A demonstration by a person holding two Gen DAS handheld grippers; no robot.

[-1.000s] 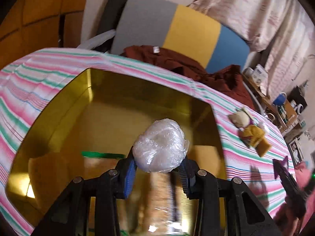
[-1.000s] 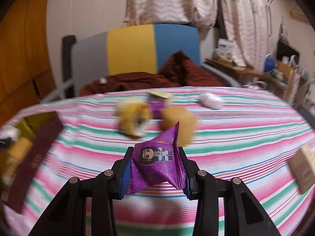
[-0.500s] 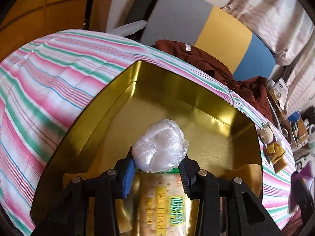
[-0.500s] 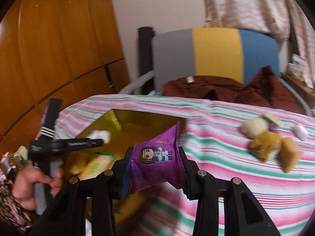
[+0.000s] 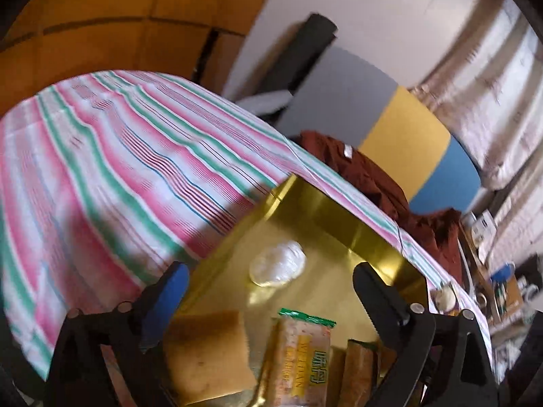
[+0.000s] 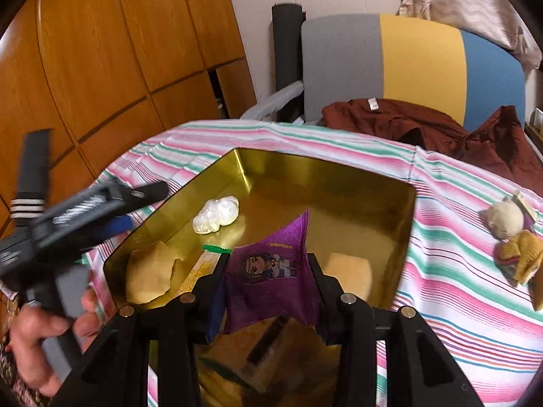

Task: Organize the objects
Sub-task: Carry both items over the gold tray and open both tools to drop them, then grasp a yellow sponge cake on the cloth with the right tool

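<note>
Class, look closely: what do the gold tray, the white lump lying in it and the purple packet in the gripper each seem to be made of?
Gold tray: probably thin metal, polished; its walls mirror light and the snacks.
White lump: something pale wrapped in clear plastic film, going by the crinkled glossy highlights; contents unclear.
Purple packet: likely printed plastic or foil film, with a crimped, pointed sealed edge and a slight sheen.

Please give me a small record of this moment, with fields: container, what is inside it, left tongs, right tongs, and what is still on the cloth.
container: gold tin on striped tablecloth
inside: clear-wrapped white sweet, cracker pack, yellow cakes
left tongs: jaws just opened, empty, sweet lying loose in tin
right tongs: shut on purple packet, over the tin
still on cloth: small snack pile at right
</note>
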